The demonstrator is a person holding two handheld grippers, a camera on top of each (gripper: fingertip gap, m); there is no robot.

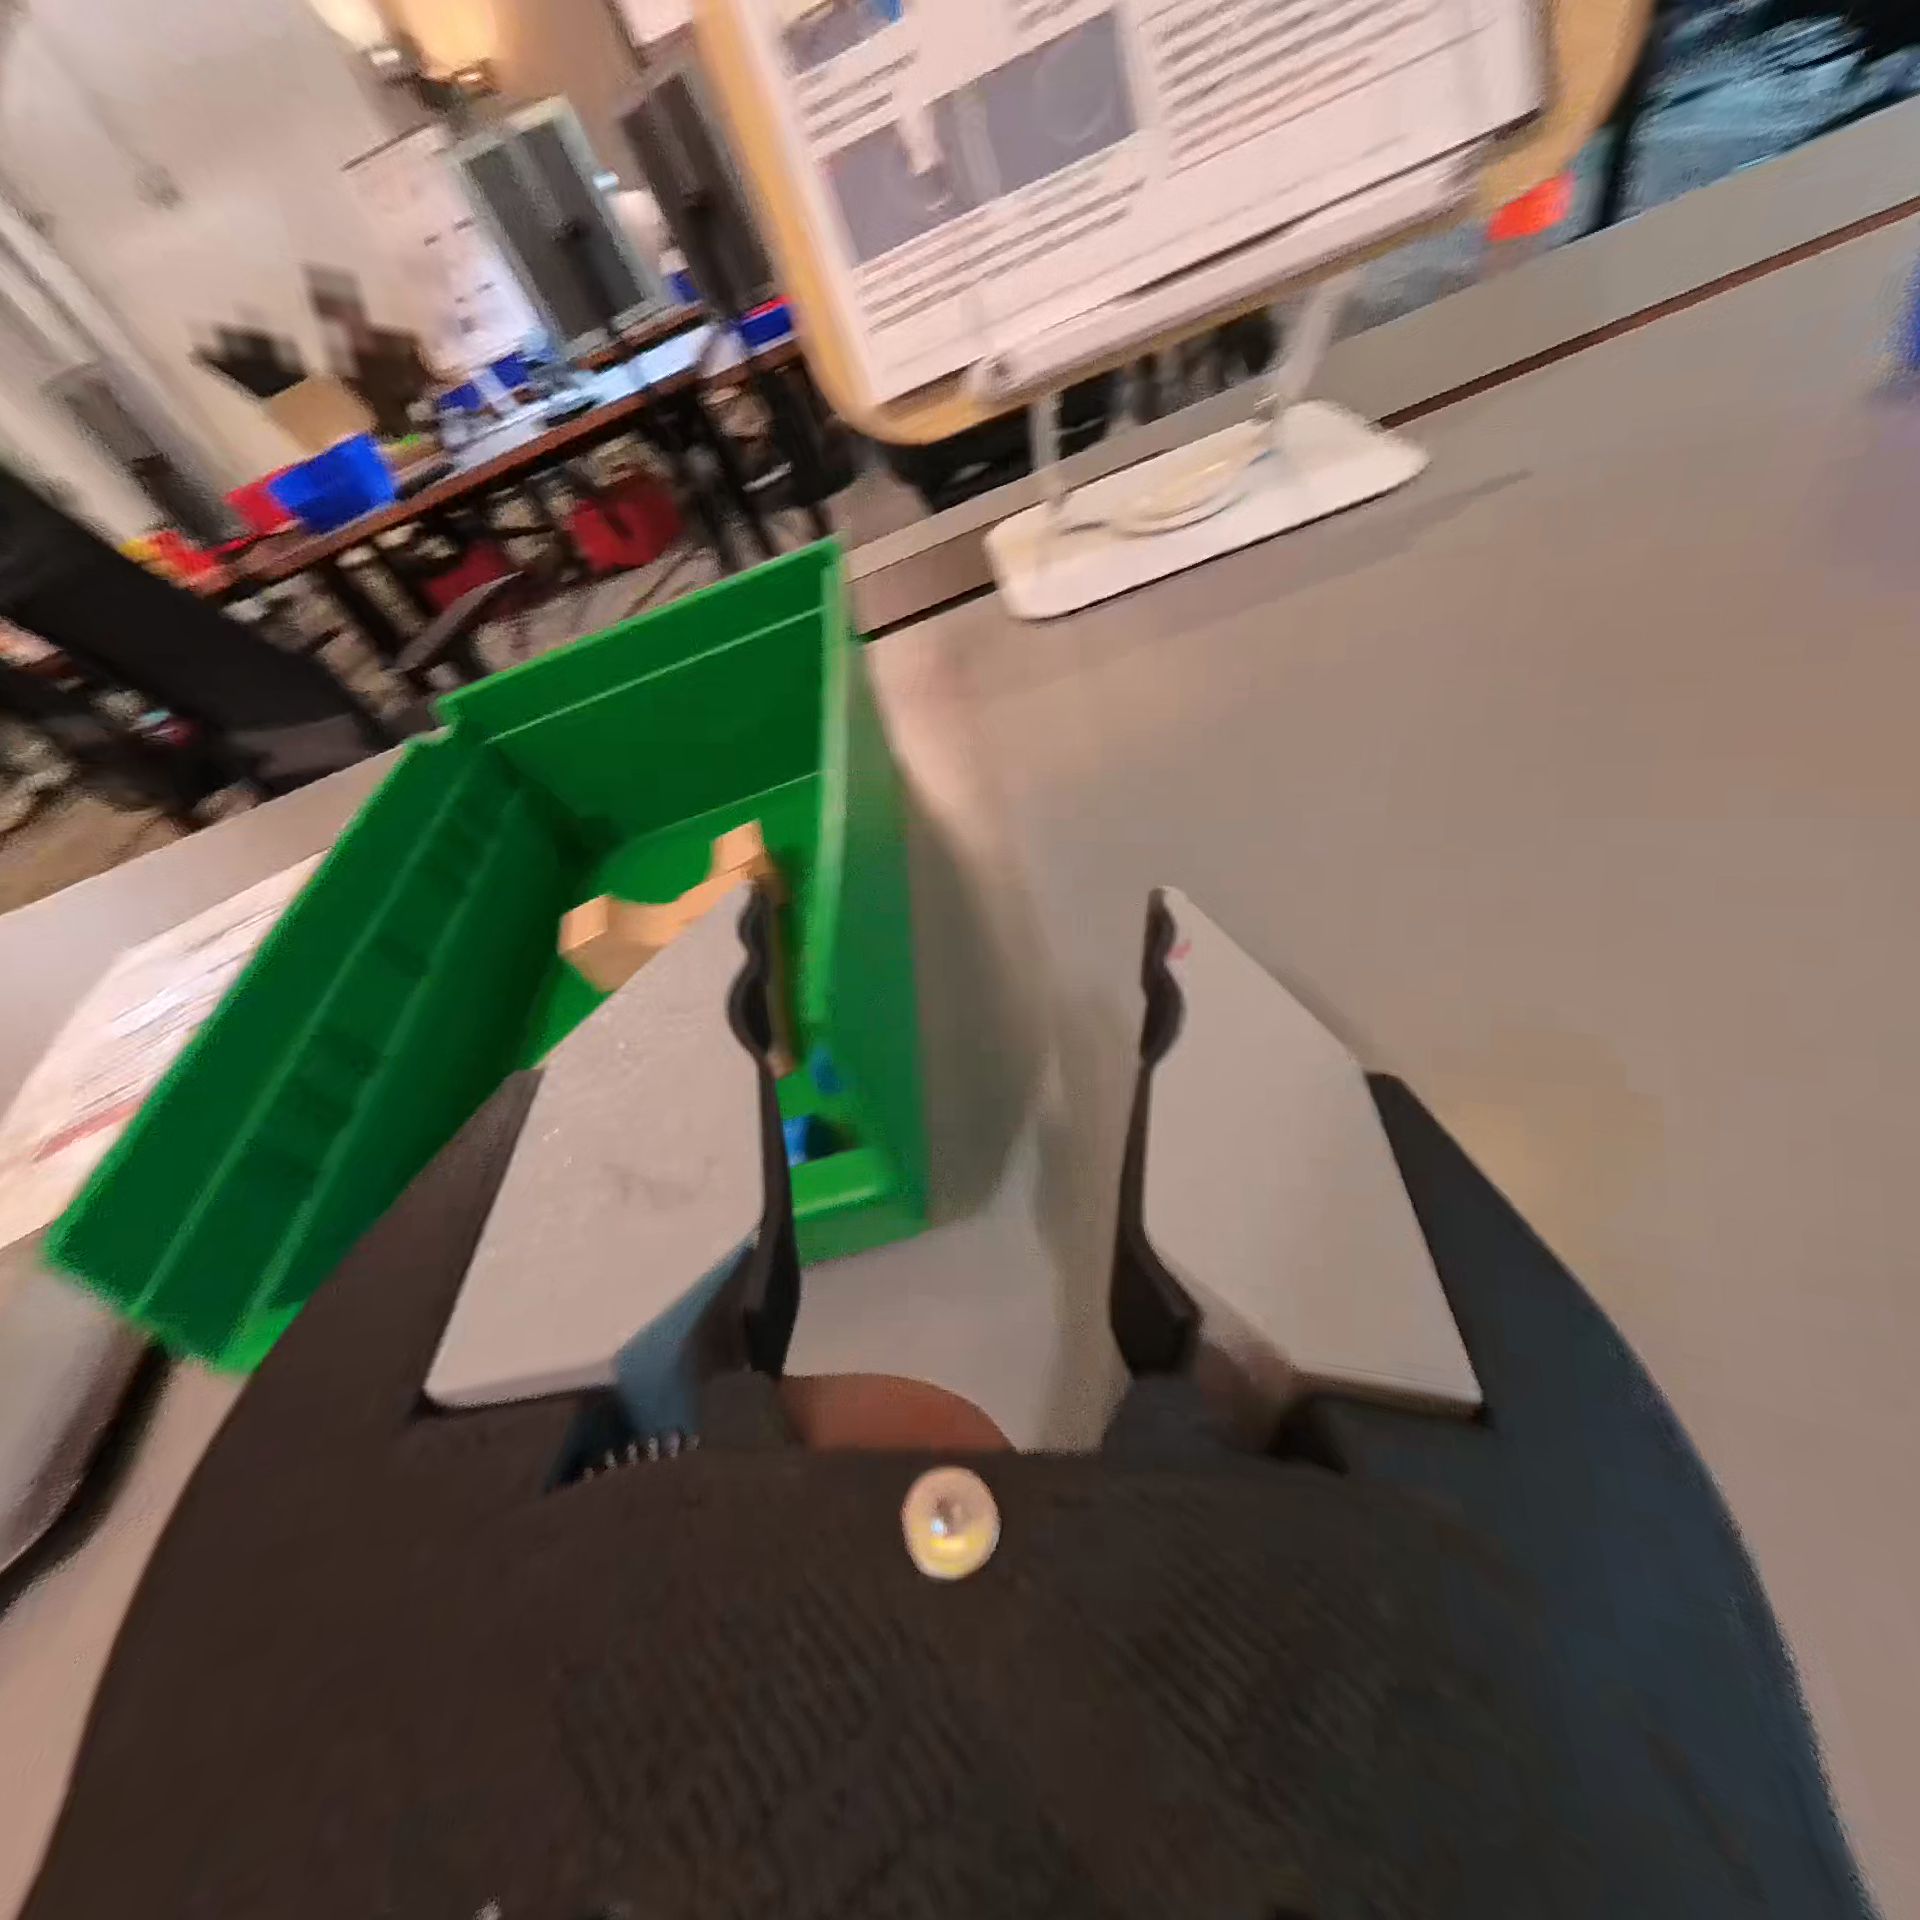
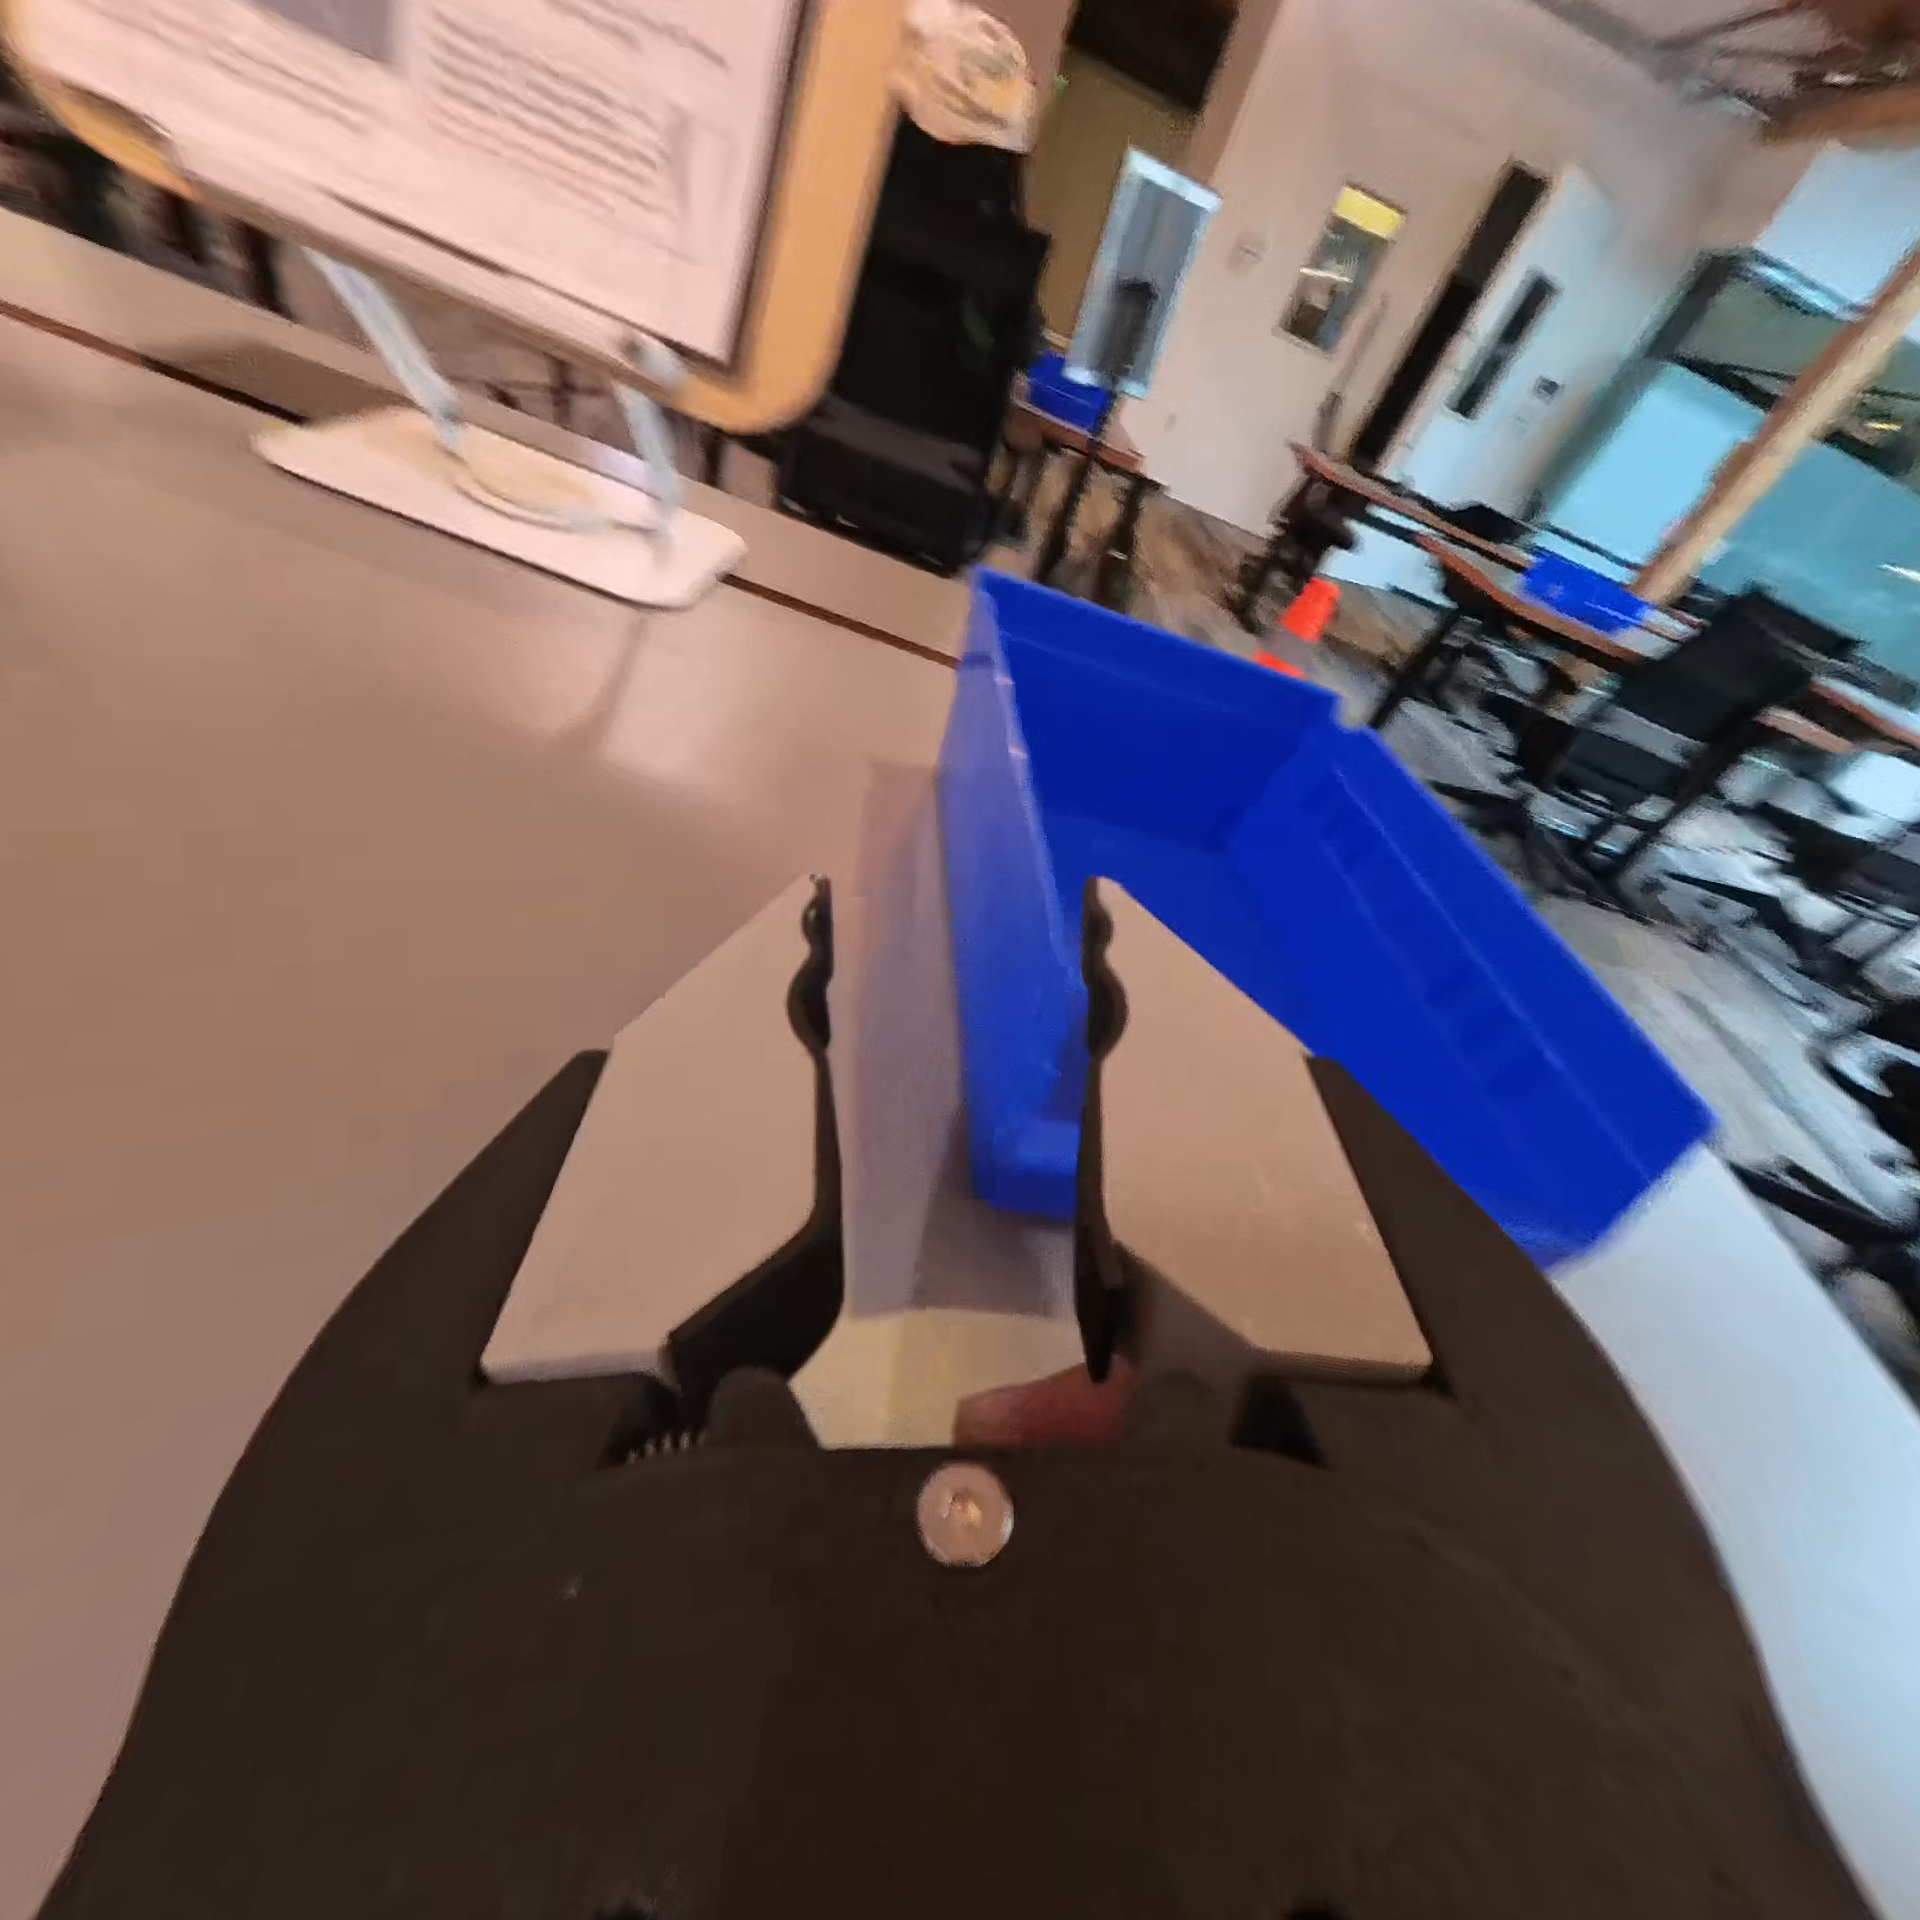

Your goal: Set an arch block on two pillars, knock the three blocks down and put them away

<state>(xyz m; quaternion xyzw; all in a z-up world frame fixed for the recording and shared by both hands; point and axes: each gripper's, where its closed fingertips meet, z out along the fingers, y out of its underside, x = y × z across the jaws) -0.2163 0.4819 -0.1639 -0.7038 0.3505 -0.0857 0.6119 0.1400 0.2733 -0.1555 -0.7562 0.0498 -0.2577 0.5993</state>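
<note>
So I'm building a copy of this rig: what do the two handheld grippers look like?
Both look alike. The left gripper and the right gripper each have a broad black textured body with one silver screw in the middle, and two pale grey wedge fingers lined with wavy black pads. No cables or sleeves show.

A pale grey tabletop [image 1: 1455, 831] carries a white flat-based stand [image 1: 1205, 509] that holds up a wood-edged board [image 1: 1039, 208] covered with printed sheets, and some printed paper [image 1: 135, 1029] lies at the table's left edge. Beyond the table, long dark-framed tables [image 1: 582, 426] hold blue tubs [image 1: 338, 478] and red items, with a cardboard box [image 1: 317, 410] behind them. In the right wrist view, 1 orange cone [image 2: 1307, 613] stands on the floor past the table edge, near more tables [image 2: 1558, 592] bearing a blue tub [image 2: 1579, 601], black chairs [image 2: 1704, 707], and a pale wall with framed panels [image 2: 1340, 265].
</note>
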